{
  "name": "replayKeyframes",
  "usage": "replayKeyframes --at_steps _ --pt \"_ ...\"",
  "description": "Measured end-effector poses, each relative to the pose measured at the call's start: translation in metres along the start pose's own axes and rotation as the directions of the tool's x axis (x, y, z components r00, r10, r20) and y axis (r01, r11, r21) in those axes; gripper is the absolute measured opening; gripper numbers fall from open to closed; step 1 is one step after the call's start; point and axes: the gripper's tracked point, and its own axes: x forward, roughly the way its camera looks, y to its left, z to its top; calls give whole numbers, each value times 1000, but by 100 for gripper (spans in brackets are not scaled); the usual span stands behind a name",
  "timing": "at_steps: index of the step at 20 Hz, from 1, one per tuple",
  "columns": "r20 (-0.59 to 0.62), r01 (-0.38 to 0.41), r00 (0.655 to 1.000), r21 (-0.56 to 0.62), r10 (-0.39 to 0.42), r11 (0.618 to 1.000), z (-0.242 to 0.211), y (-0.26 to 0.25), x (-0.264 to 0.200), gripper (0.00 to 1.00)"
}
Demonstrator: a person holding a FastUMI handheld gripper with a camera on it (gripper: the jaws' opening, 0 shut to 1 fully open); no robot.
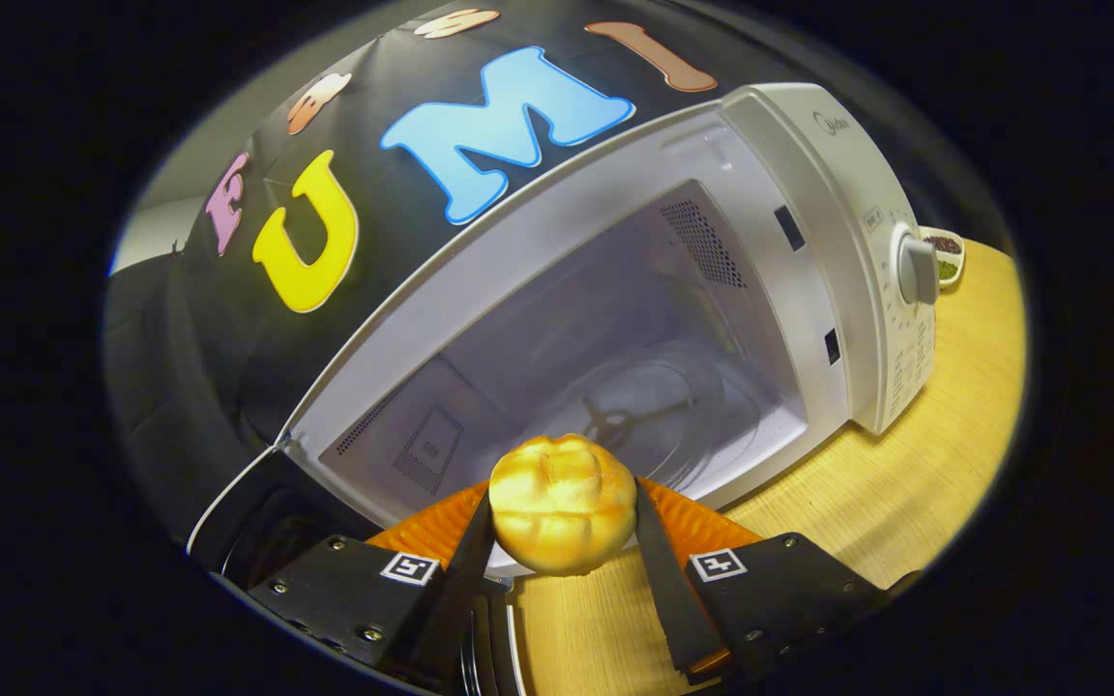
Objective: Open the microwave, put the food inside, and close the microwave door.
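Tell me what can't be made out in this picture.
- Microwave door: swung open beside the cavity, mostly cut off by the view's edge.
- Control panel markings: too small.
- Small bowl behind the microwave: half hidden, contents unclear.
- Underside of the bread bun, held in the gripper: faces away.

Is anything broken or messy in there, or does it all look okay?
Nothing stands out. The microwave sits with its door open and its inside looks clean and unspilled, the glass turntable in place. The gripper holds the bread bun whole between its fingers, just in front of the opening.
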Motion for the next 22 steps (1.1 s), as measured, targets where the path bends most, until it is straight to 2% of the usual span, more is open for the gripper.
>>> replayKeyframes --at_steps 7,13,15,18,22 --pt "63 45 997 112 -53 993 16 -9 34 79" --pt "45 71 996 129 -77 989 11 -18 57 81" --pt "47 52 997 144 -59 988 10 -14 63 81" --pt "63 60 996 81 -65 995 8 -13 69 84" --pt "83 61 994 61 -66 996 11 -10 72 91"
